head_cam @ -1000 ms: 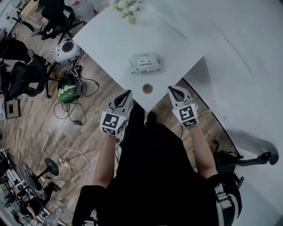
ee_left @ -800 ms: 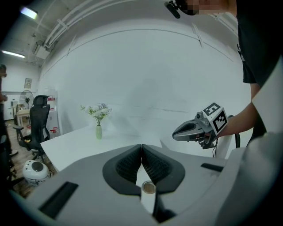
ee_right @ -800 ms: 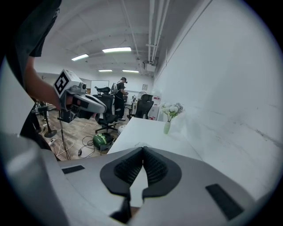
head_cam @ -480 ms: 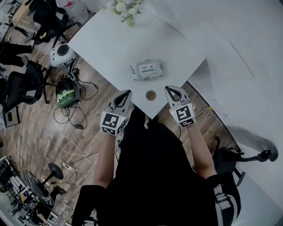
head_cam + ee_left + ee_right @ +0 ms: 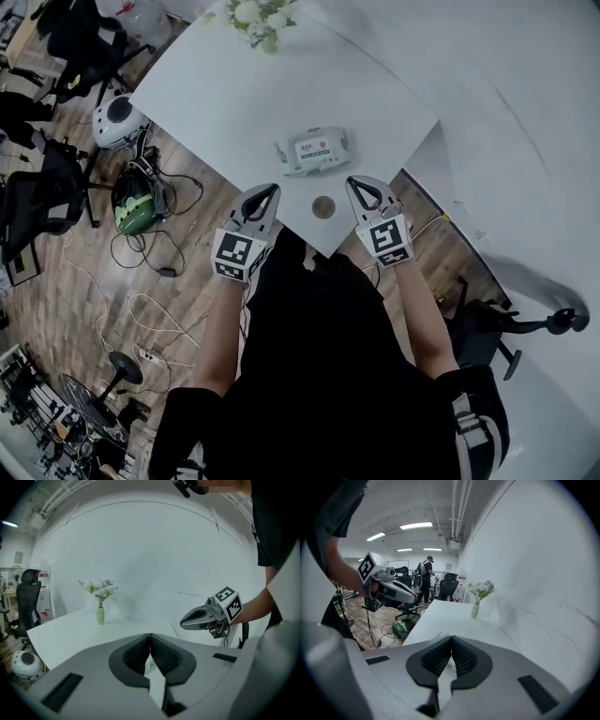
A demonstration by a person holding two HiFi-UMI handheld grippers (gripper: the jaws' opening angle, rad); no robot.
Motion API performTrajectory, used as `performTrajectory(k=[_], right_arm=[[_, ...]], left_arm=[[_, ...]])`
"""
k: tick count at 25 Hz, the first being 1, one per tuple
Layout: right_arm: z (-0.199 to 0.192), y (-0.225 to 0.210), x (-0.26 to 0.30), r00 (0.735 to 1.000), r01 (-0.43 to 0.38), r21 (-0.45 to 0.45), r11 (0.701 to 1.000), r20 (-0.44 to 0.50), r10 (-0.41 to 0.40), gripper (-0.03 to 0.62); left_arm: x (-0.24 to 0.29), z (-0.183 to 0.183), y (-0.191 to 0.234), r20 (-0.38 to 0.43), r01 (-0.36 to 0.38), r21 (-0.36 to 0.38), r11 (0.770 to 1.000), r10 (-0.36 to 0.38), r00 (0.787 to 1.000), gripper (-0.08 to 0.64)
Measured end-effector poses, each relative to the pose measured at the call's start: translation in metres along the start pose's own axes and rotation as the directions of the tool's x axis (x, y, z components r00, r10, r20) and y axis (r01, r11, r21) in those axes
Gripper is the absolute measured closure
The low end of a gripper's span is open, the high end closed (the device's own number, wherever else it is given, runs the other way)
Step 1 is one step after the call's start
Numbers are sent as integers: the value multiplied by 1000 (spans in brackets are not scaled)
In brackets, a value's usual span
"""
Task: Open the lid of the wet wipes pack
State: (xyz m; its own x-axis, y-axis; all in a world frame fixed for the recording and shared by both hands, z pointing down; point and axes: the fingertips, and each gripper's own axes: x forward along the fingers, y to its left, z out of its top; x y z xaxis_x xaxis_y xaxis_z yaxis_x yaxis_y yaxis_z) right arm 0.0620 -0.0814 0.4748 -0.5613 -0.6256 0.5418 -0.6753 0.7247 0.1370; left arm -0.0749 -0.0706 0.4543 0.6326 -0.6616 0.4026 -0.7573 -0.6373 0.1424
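Note:
The wet wipes pack (image 5: 314, 150) is white with a green label and lies flat on the white table (image 5: 225, 94), lid down, near the table's front corner. My left gripper (image 5: 263, 195) is shut and empty, just short of the table edge, below and left of the pack. My right gripper (image 5: 361, 186) is also shut and empty, below and right of the pack. In the left gripper view the jaws (image 5: 150, 637) touch, and the right gripper (image 5: 183, 622) shows beside them. The right gripper view shows its own jaws (image 5: 451, 639) meeting and the left gripper (image 5: 412, 598) at left.
A round brown grommet (image 5: 323, 207) sits in the table corner between the grippers. A vase of white flowers (image 5: 255, 14) stands at the far edge. Chairs, helmets (image 5: 117, 120) and cables crowd the floor at left. A pale wall (image 5: 506, 112) runs along the right.
Both grippers have moved forward toward the table corner and the pack, staying shut. The pack has not moved on the table.

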Motion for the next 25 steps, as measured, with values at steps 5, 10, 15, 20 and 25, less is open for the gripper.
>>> performTrajectory(k=[5,10,15,20,25], right_arm=[[-7,-4,20,1000,-1,11,1000,-24,1,575],[-16,-3,43,999,-15,20,1000,-42,16,575],[-27,2,65,997,-33,28,999,-73,35,575],[-28,9,84,995,-50,31,998,-79,53,575],[-29,11,99,995,-58,33,998,-75,60,575]], left_arm=[[18,-10,11,-22,34,-8,999,-34,999,537],[39,-25,21,-46,62,-14,998,-62,997,537],[55,-36,32,-53,80,-24,997,-81,995,537],[61,-45,42,-58,87,-35,996,-89,994,537],[71,-60,43,-82,104,-32,994,-106,991,537]])
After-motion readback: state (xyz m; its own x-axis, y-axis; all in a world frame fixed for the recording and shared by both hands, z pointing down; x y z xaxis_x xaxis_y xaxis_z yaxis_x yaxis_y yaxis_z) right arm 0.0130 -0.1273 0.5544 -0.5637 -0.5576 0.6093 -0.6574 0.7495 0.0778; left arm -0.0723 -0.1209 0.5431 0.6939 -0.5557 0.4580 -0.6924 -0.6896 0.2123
